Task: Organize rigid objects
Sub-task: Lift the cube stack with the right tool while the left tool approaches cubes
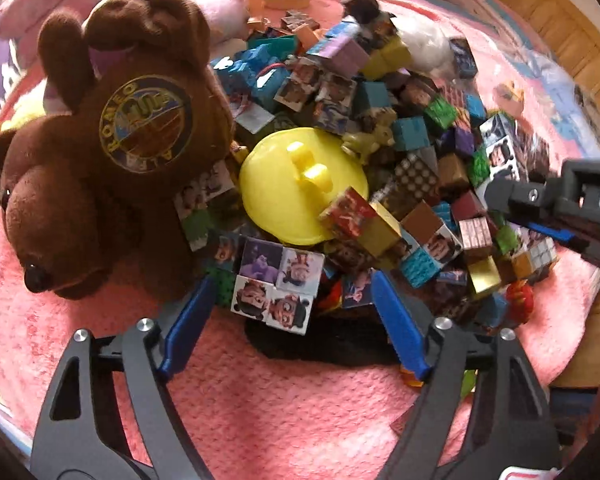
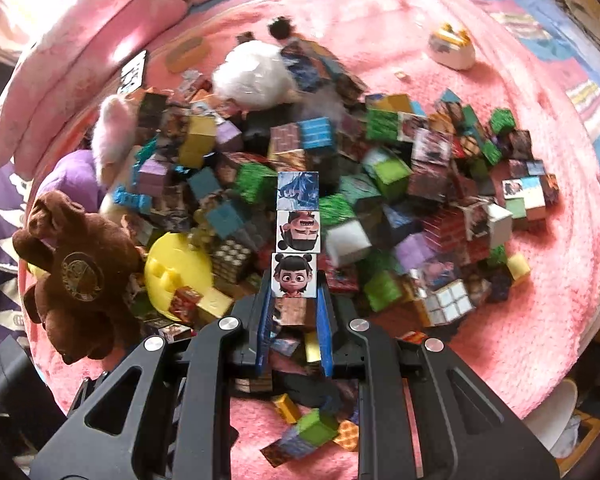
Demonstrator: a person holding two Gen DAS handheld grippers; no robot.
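R gripper point(image 2: 294, 312) clamps cube strip point(image 2: 297, 236); L gripper point(image 1: 288, 308) spread, maybe touching picture block point(image 1: 276, 286).

Plush, plastic and printed blocks on fuzzy cloth

Between your right jaws sits a glossy printed block strip point(image 2: 297, 236); ahead of your left jaws, a smooth shiny yellow plastic lid point(image 1: 300, 188), a matt brown plush bear point(image 1: 100, 140) leftward, all on nubby pink fleece blanket point(image 1: 260, 408).

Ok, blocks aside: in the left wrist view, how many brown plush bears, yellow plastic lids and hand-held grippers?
Brown plush bear: 1
Yellow plastic lid: 1
Hand-held grippers: 2 (left hand-held gripper open; right hand-held gripper shut on block strip)
Total: 4
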